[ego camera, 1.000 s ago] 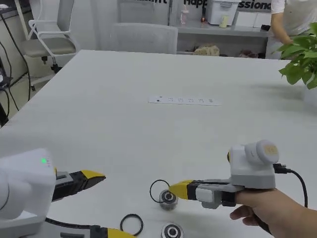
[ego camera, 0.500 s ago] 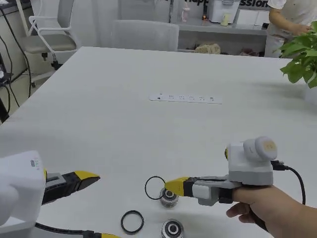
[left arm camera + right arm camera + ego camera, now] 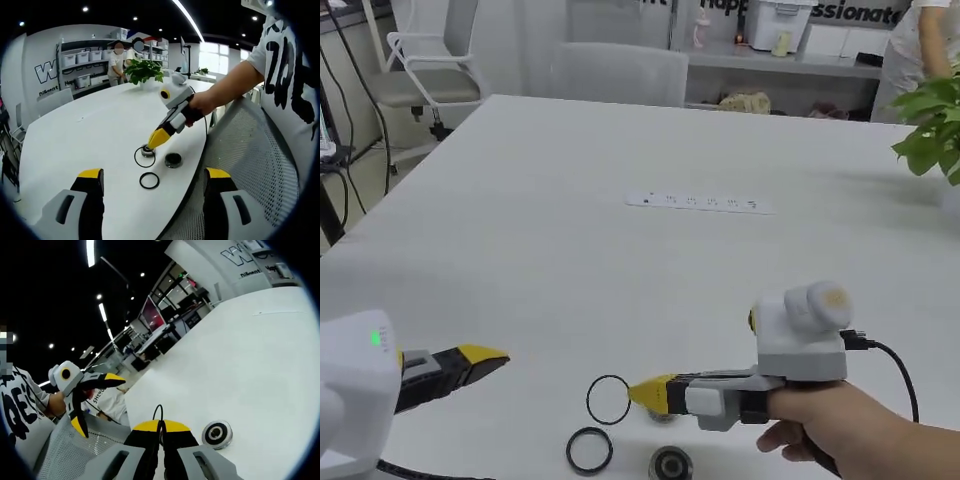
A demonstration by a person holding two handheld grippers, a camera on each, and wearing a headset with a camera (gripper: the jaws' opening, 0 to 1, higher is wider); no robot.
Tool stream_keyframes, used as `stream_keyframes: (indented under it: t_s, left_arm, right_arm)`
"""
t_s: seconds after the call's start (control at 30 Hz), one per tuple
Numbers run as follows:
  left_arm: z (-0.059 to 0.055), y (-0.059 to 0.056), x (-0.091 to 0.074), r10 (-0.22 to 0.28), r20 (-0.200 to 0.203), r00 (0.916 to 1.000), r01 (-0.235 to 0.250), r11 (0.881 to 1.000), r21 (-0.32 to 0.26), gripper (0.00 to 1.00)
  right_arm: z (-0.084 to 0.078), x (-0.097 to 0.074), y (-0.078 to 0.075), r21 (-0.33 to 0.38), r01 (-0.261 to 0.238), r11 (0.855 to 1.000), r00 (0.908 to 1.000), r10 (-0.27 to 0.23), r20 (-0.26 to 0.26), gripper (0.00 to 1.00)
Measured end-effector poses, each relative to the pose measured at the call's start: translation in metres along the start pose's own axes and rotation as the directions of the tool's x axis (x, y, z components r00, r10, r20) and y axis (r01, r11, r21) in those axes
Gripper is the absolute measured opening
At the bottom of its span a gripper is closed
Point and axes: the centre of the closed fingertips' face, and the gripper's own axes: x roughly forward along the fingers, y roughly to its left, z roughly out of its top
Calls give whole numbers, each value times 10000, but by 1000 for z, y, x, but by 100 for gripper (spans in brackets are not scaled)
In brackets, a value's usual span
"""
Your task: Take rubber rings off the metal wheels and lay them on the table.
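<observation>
While the right gripper (image 3: 645,393) pinches one rubber ring (image 3: 608,399) between pressed fingers, that ring juts leftward off their tips, just over the worktop (image 3: 620,270), beside a metal wheel (image 3: 146,151). Gripper level, pointing left. Second ring (image 3: 589,450): flat on worktop, nearer the person. Left gripper (image 3: 155,173): fingers spread, standing off.

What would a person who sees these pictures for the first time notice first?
Low in the head view, the yellow-tipped right hand-held gripper pinches a thin black rubber ring over the white table. Close by on the table lie a second black rubber ring and a round metal wheel.
</observation>
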Motion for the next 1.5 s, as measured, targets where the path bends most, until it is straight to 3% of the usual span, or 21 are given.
stream_keyframes:
  t_s: [0.73,1.5]
  left_arm:
    - [-4,0,-5,116,-29,9999,-116,9999,-62,80]
    - [-9,0,-5,171,-161,9997,-175,9996,-217,79]
  right_arm:
    - [-25,22,7,155,-273,9995,9958,285,-866,0]
    - [-39,26,-3,466,-21,9989,9917,81,-1281,0]
